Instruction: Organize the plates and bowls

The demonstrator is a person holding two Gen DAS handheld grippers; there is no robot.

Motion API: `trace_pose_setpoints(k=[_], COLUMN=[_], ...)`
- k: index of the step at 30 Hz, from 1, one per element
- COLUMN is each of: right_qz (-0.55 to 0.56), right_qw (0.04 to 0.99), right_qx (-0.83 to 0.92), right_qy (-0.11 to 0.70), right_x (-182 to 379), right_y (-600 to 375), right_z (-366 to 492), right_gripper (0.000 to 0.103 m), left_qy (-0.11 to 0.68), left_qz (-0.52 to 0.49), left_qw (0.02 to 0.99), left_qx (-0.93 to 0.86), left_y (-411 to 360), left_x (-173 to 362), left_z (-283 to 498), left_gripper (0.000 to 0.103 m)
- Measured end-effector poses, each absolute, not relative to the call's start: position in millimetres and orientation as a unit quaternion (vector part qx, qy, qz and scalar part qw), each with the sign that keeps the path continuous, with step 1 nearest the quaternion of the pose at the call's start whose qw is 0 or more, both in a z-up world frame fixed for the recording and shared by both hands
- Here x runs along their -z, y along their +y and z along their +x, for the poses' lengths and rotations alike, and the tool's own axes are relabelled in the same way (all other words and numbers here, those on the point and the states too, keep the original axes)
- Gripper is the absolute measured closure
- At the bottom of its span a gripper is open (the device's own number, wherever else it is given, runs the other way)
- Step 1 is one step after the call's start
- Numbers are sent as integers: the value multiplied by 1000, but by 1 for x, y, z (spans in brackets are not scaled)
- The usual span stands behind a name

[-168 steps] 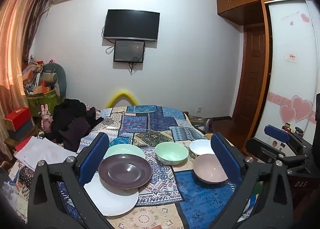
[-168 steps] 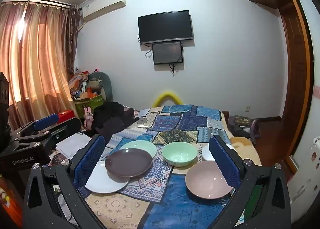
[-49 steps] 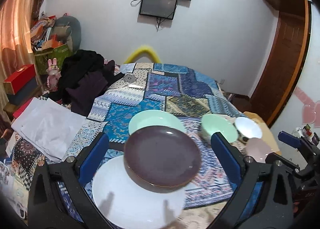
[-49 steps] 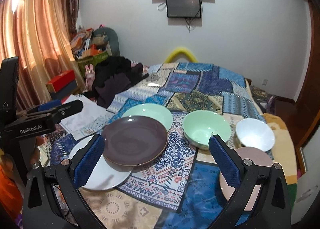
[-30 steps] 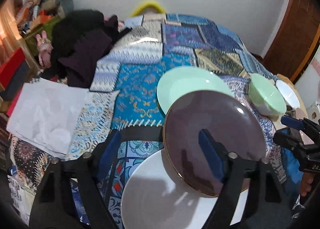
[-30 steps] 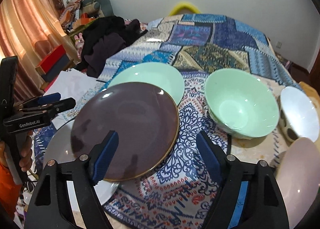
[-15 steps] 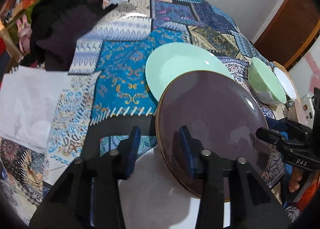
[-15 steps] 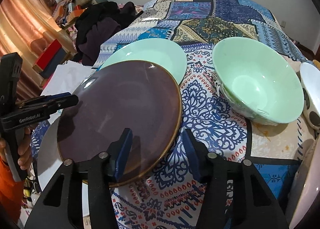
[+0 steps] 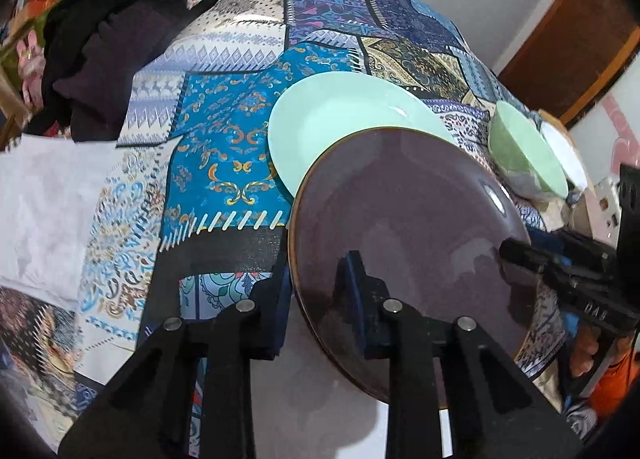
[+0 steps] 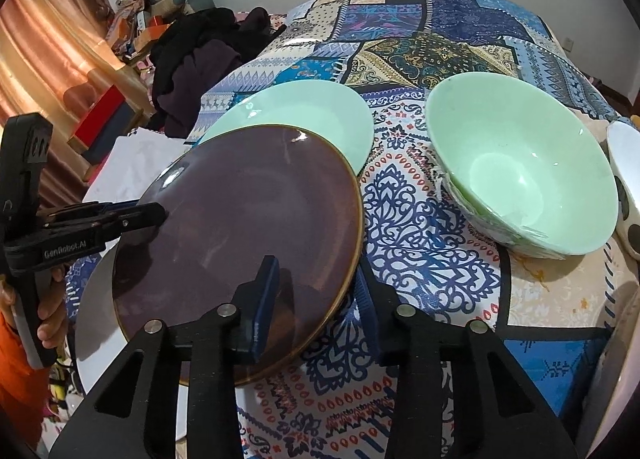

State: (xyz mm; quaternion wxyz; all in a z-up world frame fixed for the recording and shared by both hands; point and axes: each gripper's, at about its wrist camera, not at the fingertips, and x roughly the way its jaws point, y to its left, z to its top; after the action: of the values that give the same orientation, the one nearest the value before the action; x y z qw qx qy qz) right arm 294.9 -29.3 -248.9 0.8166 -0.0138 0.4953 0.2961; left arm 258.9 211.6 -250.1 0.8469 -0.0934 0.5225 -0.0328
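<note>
On the patchwork bed [image 10: 440, 23], near its front edge, the purple plate [image 10: 240, 211] overlaps a white plate [image 10: 96, 323] and a green plate [image 10: 304, 111]. Left tongs [image 9: 316, 291] and right tongs [image 10: 316, 291], having just been closing, each pinch the purple plate's rim on opposite sides. The grasp step appears complete; next, a level, synchronised lift.

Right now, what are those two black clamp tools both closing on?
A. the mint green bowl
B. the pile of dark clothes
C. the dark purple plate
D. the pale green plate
C. The left gripper and the right gripper each have one blue pad over the rim of the dark purple plate and one under it, on opposite sides; their jaws have just been closing, with the rim between them.
</note>
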Motion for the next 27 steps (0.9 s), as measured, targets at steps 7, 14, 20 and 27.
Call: trace_pose_setpoints(k=[7, 14, 20, 27], right_qz=[-6, -5, -3, 0], right_qw=[815, 818, 825, 834], right_qx=[-297, -299, -299, -302], right_qy=[497, 491, 480, 461], right_x=[248, 242, 232, 212], right_y=[-35, -42, -47, -58], right_z=[293, 287, 279, 265], right_gripper=[76, 82, 83, 83], left_qy=[517, 512, 509, 499], left_qz=[-83, -92, -95, -100], left_qw=[851, 854, 855, 860], left_qx=[31, 30, 26, 24], left_y=[206, 204, 197, 188], left_x=[245, 238, 230, 211], left_z=[250, 241, 229, 216], left_gripper=[77, 77, 77, 77])
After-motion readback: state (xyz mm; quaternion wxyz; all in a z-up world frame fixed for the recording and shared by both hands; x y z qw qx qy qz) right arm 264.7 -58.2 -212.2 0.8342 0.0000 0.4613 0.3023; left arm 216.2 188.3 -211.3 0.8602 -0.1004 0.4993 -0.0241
